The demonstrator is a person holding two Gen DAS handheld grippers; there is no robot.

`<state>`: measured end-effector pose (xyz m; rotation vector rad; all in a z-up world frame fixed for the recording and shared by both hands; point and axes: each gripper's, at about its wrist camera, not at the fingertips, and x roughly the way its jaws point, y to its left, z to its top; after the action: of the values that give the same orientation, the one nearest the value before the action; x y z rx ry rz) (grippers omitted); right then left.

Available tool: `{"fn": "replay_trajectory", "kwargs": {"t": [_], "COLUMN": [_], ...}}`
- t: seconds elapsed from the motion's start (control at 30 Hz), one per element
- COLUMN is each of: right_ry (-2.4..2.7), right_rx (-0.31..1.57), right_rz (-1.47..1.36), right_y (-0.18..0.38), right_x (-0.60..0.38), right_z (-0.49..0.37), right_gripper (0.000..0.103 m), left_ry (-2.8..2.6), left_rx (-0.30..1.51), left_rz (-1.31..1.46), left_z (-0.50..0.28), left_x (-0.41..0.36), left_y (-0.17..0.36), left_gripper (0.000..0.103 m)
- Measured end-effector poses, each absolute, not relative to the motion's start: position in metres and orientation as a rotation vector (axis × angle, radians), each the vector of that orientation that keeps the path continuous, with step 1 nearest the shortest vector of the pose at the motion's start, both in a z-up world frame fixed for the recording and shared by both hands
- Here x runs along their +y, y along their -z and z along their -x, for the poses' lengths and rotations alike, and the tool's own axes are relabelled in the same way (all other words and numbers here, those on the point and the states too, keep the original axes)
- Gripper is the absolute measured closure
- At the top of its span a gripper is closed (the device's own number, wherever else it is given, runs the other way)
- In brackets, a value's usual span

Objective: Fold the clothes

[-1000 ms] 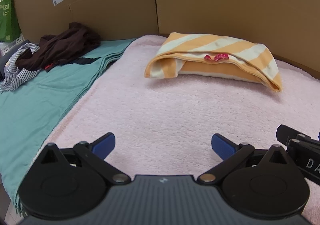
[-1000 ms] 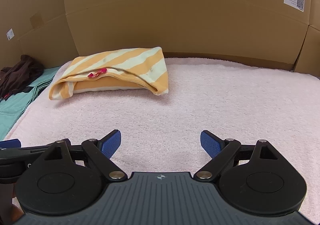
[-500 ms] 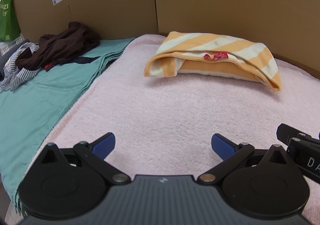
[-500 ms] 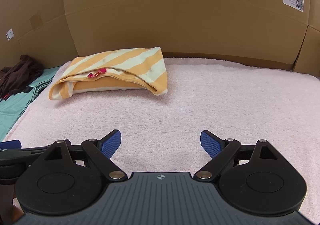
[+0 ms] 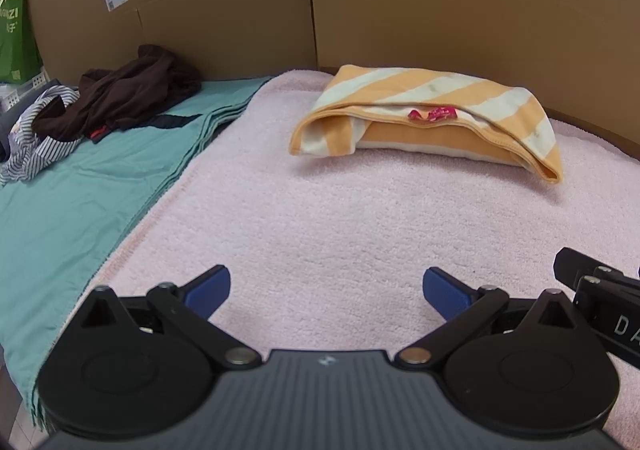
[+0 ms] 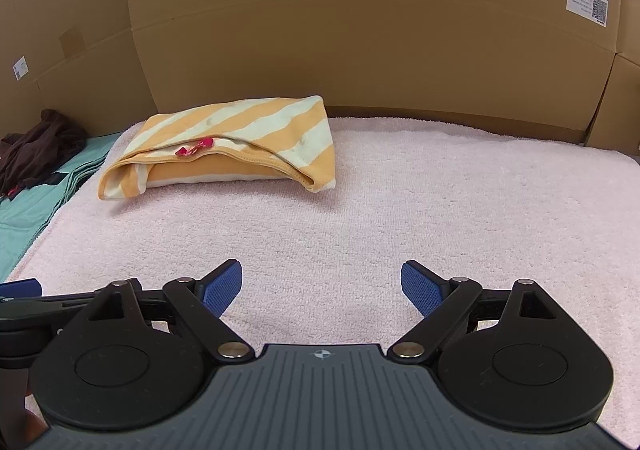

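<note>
nothing moved since earlier, left tongs (image 5: 326, 290) wide apart and empty, right tongs (image 6: 321, 286) likewise, striped garment (image 5: 432, 118) untouched

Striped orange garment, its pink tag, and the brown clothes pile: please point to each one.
striped orange garment (image 6: 240, 122), right wrist view, on its top striped layer.
pink tag (image 5: 433, 114), left wrist view, on the tag's middle.
brown clothes pile (image 5: 132, 90), left wrist view, on its crumpled middle.
</note>
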<state>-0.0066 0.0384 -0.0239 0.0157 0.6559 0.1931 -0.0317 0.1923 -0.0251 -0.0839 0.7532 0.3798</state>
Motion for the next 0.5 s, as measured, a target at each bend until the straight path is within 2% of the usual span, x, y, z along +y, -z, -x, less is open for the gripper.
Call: {"fn": "replay_trajectory", "kwargs": {"t": [0.5], "right_ry": [-0.195], "right_rx": [0.656], "right_rz": [-0.019], "right_y": [0.0215], "right_x": [0.0355], "right_z": [0.0052], "right_gripper": [0.014], "left_ry": [-0.385], "left_rx": [0.747], "left_rz": [0.075], "left_z": [0.0308], "left_x": [0.1899], "left_y": [0.0228], "left_gripper": [0.001]}}
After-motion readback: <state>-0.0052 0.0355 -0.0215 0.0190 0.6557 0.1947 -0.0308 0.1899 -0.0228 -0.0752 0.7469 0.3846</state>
